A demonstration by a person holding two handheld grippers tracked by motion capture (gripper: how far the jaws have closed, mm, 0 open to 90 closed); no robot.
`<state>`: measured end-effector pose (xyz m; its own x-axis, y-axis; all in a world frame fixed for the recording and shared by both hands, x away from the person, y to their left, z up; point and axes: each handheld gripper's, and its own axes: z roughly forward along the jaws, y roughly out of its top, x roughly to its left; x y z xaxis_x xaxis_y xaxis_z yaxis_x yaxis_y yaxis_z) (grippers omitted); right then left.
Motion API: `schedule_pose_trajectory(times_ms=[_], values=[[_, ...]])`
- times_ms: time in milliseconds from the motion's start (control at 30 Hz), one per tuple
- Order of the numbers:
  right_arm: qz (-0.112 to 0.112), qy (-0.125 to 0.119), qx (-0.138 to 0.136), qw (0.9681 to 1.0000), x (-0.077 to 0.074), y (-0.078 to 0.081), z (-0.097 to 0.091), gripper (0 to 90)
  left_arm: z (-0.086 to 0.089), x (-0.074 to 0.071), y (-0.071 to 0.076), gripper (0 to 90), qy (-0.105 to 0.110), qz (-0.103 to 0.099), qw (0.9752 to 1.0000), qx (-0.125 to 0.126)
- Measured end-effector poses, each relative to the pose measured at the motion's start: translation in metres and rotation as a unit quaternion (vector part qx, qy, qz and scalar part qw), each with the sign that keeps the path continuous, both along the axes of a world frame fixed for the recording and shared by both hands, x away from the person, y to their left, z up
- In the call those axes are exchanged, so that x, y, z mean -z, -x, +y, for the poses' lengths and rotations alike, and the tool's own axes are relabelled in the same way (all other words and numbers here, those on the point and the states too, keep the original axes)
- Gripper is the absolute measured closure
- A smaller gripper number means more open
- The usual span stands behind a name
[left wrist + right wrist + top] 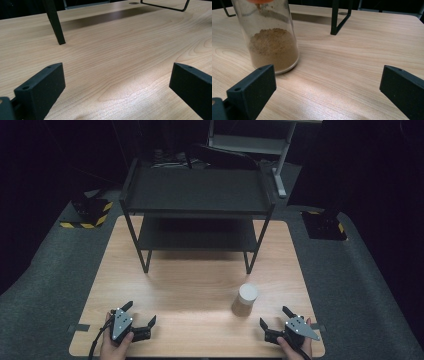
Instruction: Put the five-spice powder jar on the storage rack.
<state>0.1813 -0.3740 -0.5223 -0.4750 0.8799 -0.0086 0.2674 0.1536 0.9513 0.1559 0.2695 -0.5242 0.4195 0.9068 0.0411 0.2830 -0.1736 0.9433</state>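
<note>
Clear glass jar (246,300) with pale lid stands upright, long axis vertical, on the light wood worktop (195,285), front-right of the black two-tier metal rack (196,207). Right gripper view reveals brown powder inside (orange band near top). Left tongs (141,314) and right tongs (272,316) both apart, empty.

From where I sit this looks like a lab or recording studio rather than a home. The wooden table (200,285) stands alone on grey carpet (350,285), ringed by black curtain-like darkness on all sides. Two floor blocks with yellow-and-black hazard stripes (89,213) flank the far corners, which says workshop safety to me. Behind my bare black metal shelf rack (197,195) I make out what may be a grey height-adjustable desk frame (260,142), though it is dim back there.
</note>
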Motion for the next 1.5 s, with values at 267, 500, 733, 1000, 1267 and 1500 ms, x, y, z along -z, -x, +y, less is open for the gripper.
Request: schedule_pose_trajectory(times_ms=[267, 500, 733, 1000, 1267, 1500], values=[[-0.004, 0.003, 0.002, 1.0000, 0.0005, 0.0013, 0.0013, 0.5, 0.0006, -0.0005, 0.0001, 0.5, 0.001, 0.002, 1.0000, 0.002], [-0.006, 0.004, 0.003, 1.0000, 0.0010, 0.0019, 0.0018, 0.5, 0.0014, -0.0008, -0.0002, 0.5, 0.002, 0.004, 1.0000, 0.005], [-0.006, 0.004, 0.002, 1.0000, 0.0010, 0.0020, 0.0016, 0.5, 0.0015, -0.0017, -0.0009, 0.5, 0.001, 0.007, 1.0000, 0.006], [0.000, 0.002, -0.001, 1.0000, -0.0003, 0.0000, 0.0003, 0.5, 0.0016, -0.0021, -0.0014, 0.5, 0.002, 0.009, 0.9999, 0.005], [-0.004, 0.001, -0.003, 1.0000, 0.0009, 0.0013, -0.0001, 0.5, 0.0024, -0.0025, -0.0017, 0.5, 0.001, 0.010, 0.9999, 0.009], [-0.003, -0.006, 0.002, 1.0000, 0.0016, 0.0024, -0.0004, 0.5, 0.0025, -0.0024, -0.0009, 0.5, -0.001, 0.009, 0.9999, 0.011]])
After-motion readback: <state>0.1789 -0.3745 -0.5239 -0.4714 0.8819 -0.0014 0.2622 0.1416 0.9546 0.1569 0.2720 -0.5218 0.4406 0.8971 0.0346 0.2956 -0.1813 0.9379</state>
